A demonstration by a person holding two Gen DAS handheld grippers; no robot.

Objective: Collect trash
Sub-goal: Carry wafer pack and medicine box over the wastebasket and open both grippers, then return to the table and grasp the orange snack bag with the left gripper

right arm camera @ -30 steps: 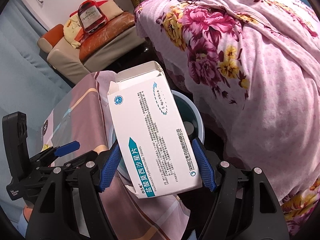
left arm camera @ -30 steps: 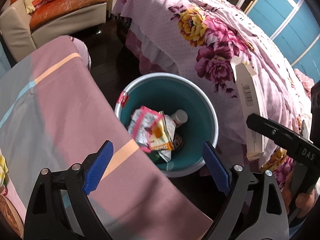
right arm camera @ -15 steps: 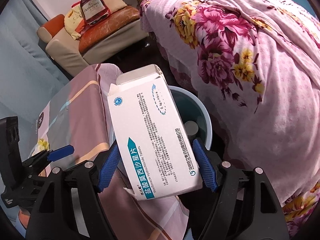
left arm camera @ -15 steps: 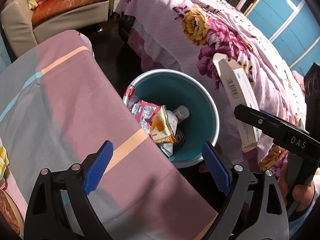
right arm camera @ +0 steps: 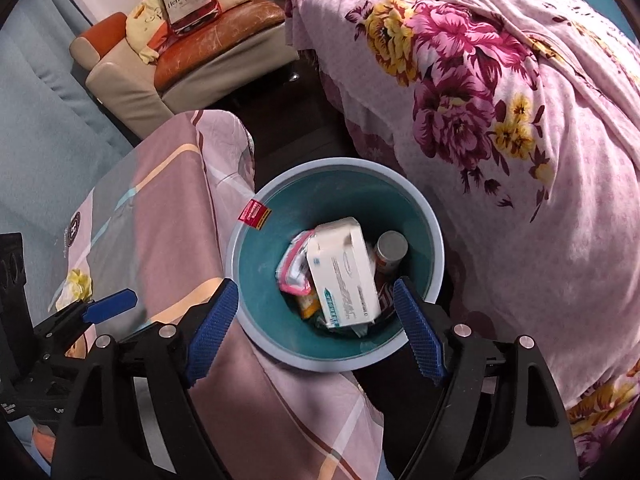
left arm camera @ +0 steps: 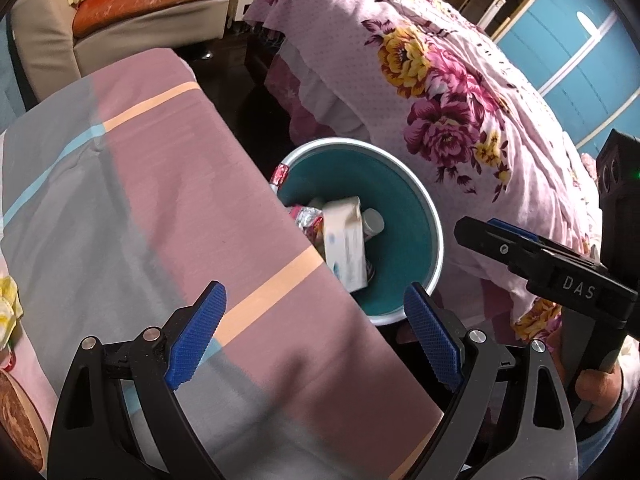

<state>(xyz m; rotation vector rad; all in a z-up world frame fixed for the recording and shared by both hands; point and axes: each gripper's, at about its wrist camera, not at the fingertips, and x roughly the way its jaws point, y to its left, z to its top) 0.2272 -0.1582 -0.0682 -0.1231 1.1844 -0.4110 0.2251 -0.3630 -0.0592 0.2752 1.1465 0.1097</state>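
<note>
Released a moment ago from between the right tongs' pads, the white medicine box (right arm camera: 346, 276) now lies inside the teal bin (right arm camera: 424, 216), tilted on top of snack wrappers (right arm camera: 296, 270) and beside a small capped bottle (right arm camera: 392, 248); its blur suggests it is only just landing. Right tongs (right arm camera: 316, 328) hang over the bin with jaws opening and nothing between them. Left tongs (left arm camera: 316, 336) stand wide open and empty above the striped cloth on the counter (left arm camera: 160, 200), at whose edge the bin stands, with the flowered bed (right arm camera: 520, 120) on its other side. This drop looks finished. Collecting goes on, I judge: the next move calls for swinging back over the counter to find another piece of trash, and no clear candidate shows here.
</note>
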